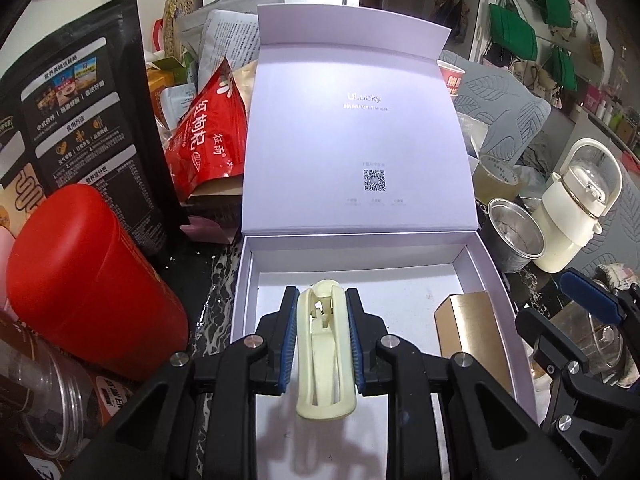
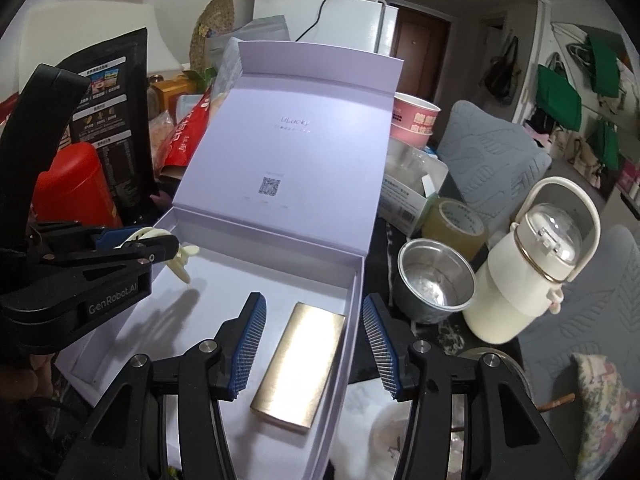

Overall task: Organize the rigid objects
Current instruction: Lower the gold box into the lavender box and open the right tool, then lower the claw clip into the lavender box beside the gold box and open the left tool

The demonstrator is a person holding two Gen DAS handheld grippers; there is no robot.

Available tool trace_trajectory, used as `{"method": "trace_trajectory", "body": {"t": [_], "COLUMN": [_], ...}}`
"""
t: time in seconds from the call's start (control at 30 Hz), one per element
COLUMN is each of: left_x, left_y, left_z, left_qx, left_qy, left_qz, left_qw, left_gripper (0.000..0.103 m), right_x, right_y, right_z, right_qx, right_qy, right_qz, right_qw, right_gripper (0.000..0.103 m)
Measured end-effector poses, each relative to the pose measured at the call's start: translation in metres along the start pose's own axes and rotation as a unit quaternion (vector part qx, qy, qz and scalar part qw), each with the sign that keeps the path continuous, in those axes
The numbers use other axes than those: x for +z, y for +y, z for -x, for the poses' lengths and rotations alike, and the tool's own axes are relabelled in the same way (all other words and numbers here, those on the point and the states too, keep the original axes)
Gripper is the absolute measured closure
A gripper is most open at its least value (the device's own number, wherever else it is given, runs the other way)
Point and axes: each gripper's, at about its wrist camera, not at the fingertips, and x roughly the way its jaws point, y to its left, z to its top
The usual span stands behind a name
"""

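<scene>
A white gift box (image 1: 362,241) stands open, its lid propped up behind it. My left gripper (image 1: 322,294) is shut on a cream plastic clip (image 1: 326,348) and holds it above the left part of the box floor. A flat gold case (image 2: 304,356) lies in the right part of the box (image 2: 357,280). My right gripper (image 2: 313,301) hangs open over the case, its pads well apart from it and its right finger outside the box wall. The gold case (image 1: 468,328) and one blue pad of the right gripper (image 1: 588,300) show in the left wrist view. The left gripper (image 2: 132,240) with the clip (image 2: 182,258) shows in the right wrist view.
Left of the box stand a red canister (image 1: 92,280), a black pouch (image 1: 80,120), a red pouch (image 1: 212,128) and a clear jar (image 1: 52,400). To its right are a steel cup (image 2: 434,280), a white bottle with a handle (image 2: 532,268), a tape roll (image 2: 456,224) and pink paper cups (image 2: 412,120).
</scene>
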Motion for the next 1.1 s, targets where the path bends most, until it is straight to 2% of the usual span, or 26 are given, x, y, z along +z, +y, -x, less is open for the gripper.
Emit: {"method": "trace_trajectory", "body": {"t": [0.23, 1.1], "left_x": [0.002, -0.015], "left_y": [-0.006, -0.004], "left_z": [0.018, 0.11], "left_qx": [0.017, 0.025], "left_qy": [-0.013, -0.067], "left_qz": [-0.021, -0.016], "left_qw": [0.9996, 0.9973], "left_gripper": [0.081, 0.08], "right_x": [0.0, -0.006], "right_y": [-0.003, 0.005], "right_z": [0.015, 0.099], "right_qx": [-0.003, -0.005], "right_qy": [-0.009, -0.063], "right_qz": [-0.003, 0.001], "right_qw": [1.0, 0.998], "right_gripper": [0.052, 0.05]}}
